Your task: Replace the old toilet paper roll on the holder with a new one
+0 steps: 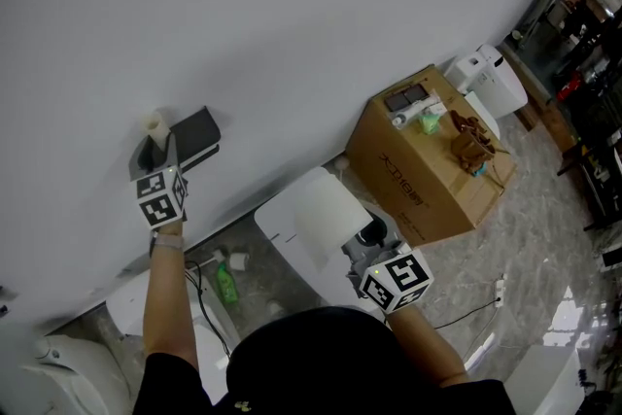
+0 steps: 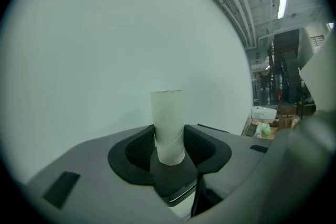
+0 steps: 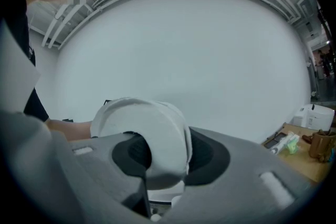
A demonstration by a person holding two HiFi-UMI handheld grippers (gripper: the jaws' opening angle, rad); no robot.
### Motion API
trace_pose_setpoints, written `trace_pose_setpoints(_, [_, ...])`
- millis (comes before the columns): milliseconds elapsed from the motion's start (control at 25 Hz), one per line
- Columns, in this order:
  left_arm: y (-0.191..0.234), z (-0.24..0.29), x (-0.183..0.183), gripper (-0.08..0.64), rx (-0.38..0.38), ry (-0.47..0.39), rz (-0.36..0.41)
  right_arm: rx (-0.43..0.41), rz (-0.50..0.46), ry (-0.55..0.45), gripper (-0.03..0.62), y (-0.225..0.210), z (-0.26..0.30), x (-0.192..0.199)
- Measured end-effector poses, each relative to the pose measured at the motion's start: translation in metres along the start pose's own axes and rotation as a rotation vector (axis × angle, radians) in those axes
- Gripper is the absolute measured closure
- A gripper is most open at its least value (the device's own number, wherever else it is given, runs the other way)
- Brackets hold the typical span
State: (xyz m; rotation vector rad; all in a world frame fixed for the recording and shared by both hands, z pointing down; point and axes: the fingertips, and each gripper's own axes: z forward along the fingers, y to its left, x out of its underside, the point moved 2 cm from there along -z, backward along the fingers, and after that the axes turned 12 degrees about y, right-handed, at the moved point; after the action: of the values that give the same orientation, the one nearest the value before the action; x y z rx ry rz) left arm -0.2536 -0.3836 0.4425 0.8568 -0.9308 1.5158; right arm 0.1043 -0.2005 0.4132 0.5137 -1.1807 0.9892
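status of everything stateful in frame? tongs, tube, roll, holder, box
left tongs: closed on the bare cardboard tube
bare cardboard tube: no paper left, held at one end
right tongs: closed on the full white toilet paper roll
full white toilet paper roll: gripped, not yet mounted
black wall holder: mounted, no roll visible on it
brown cardboard box: shut, small items on top

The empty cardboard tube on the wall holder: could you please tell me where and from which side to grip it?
The empty cardboard tube stands upright with both flanks bare, so grip its lower half across the width, coming level from the room side; the left gripper has a pad on each side.
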Motion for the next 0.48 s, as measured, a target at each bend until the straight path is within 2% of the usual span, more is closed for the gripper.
trace_pose_setpoints(240, [0.006,-0.026,-0.012,0.376,-0.010,-0.056,-0.003,-0.035,0.003,-0.004,0.457,0.008,0.002,-0.001])
trace_pose_setpoints(480, [0.012,-0.063,-0.013,0.376,-0.038,-0.077,0.001,-0.096,-0.012,-0.003,0.457,0.020,0.009,-0.003])
